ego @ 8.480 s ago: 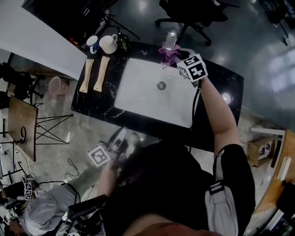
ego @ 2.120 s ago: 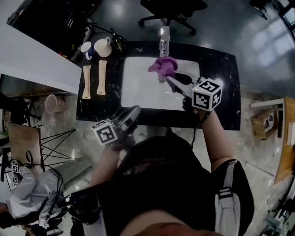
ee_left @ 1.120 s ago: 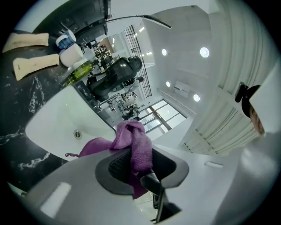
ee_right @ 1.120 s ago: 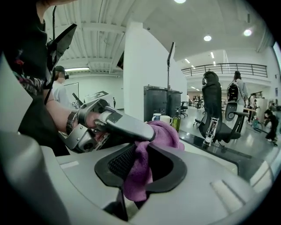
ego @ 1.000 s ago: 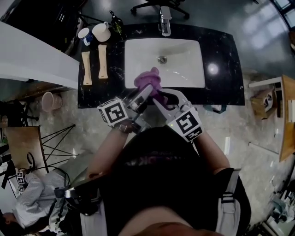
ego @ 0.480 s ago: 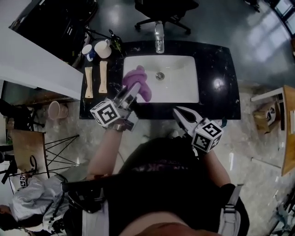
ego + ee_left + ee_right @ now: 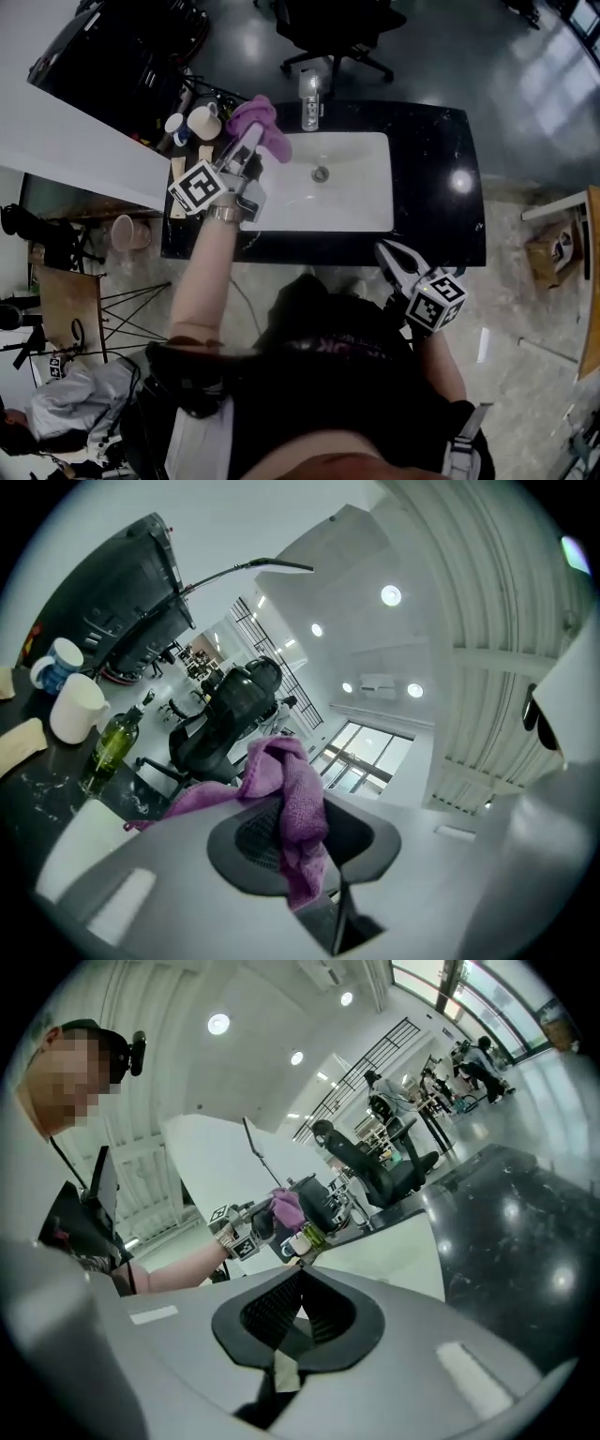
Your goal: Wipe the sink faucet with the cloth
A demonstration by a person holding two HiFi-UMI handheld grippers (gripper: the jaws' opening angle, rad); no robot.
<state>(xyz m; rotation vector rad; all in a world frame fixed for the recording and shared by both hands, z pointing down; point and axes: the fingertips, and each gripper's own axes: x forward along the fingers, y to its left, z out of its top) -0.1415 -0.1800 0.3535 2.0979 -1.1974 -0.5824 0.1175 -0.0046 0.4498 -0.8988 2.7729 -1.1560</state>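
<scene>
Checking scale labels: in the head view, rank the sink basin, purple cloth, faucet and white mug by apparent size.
1. sink basin
2. purple cloth, though it is raised off the counter, so nearness may enlarge it
3. faucet and white mug look alike; not ranked

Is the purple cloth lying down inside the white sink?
No, the fuzzy purple cloth is pinched in the left gripper, up in the air and not inside the white rectangular sink.

Purple for the cloth (image 7: 255, 117), upper middle of the frame; white for the sink basin (image 7: 352, 202); black with pale veining for the table (image 7: 441, 178); green for the bottle (image 7: 112, 744).
</scene>
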